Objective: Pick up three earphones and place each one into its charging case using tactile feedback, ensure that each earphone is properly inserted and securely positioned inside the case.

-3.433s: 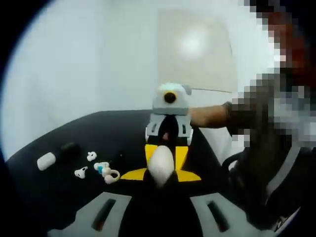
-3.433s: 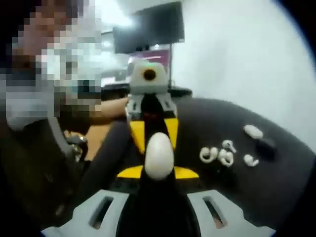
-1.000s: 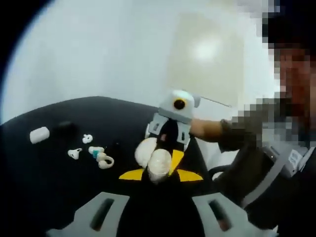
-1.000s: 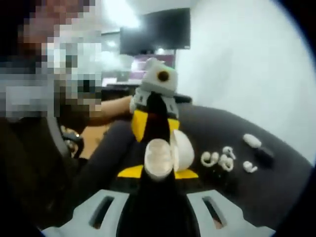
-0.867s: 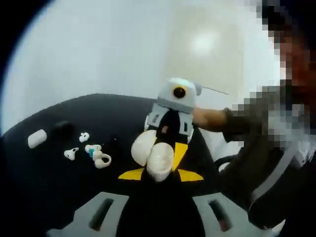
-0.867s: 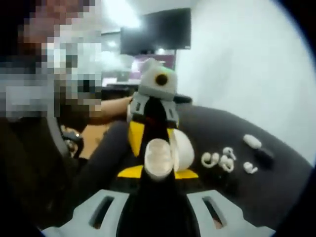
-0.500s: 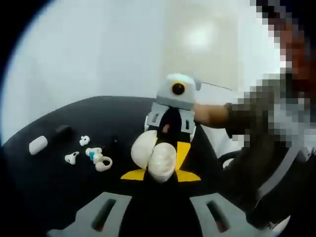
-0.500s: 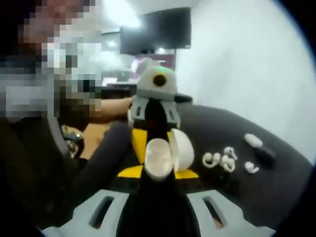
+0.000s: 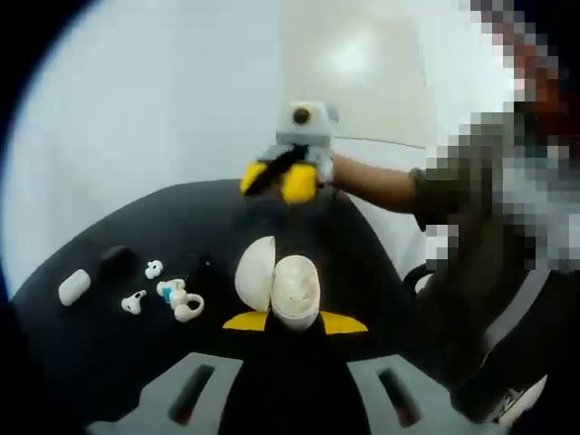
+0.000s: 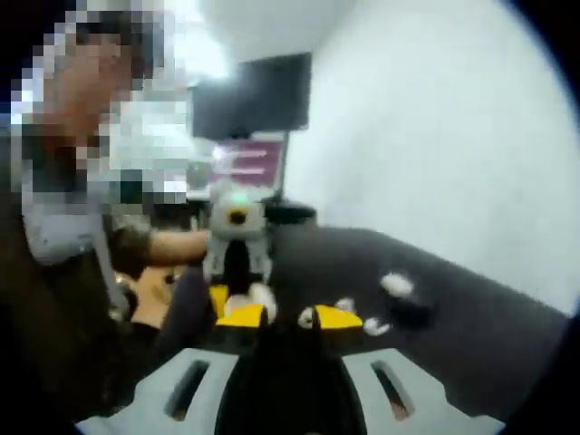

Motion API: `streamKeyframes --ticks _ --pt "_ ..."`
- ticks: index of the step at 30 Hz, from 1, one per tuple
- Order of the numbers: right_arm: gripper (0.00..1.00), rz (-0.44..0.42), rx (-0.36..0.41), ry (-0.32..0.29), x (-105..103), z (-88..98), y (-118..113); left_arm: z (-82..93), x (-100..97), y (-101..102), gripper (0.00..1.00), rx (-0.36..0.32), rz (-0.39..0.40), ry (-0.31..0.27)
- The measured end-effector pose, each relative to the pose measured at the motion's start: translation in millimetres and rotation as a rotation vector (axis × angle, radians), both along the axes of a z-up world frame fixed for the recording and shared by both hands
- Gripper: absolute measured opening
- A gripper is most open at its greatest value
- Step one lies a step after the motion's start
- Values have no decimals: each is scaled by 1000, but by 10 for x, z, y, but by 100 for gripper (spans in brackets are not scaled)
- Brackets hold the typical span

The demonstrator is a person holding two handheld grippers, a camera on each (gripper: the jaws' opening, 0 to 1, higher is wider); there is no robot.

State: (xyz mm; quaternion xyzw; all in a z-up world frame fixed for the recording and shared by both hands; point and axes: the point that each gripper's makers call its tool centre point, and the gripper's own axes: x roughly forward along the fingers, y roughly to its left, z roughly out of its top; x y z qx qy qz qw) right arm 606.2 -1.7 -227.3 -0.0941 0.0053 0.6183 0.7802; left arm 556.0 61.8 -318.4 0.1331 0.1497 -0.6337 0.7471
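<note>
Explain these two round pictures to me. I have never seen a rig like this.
A person holds a two-jaw gripper in each hand. Each gripper carries a fisheye camera that looks along its own jaws, and that gives the two round pictures. In the left gripper view, the yellow-tipped left gripper is shut on an open white charging case, its lid swung aside. Beyond it the right gripper hangs in the air, jaws apart, holding nothing. On the black table lie several white earphones, a closed white case and a small black object. The right gripper view is blurred and looks back toward the person.
</note>
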Motion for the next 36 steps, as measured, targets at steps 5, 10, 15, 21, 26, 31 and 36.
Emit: streamKeyframes --ticks 5,10,15,21,26,31,36 --pt "13 -94 -239 -27 326 -192 177 -3 -7 2 16 2 2 4" --pt "12 -15 -469 -46 383 -526 433 -7 -6 3 16 -1 5 7" --pt "10 49 -574 -33 397 -614 581 -2 -7 9 16 3 6 -4" --pt "10 59 -651 -38 530 -720 594 5 -14 4 16 3 3 -9" --pt "10 11 -622 -14 671 -693 577 0 -13 -5 16 4 2 -9" --pt "10 -72 -591 312 727 -890 499 -1 -13 -14 16 6 0 -14" --pt "10 -149 -466 508 748 -903 511 0 -15 -16 16 5 -1 -16"
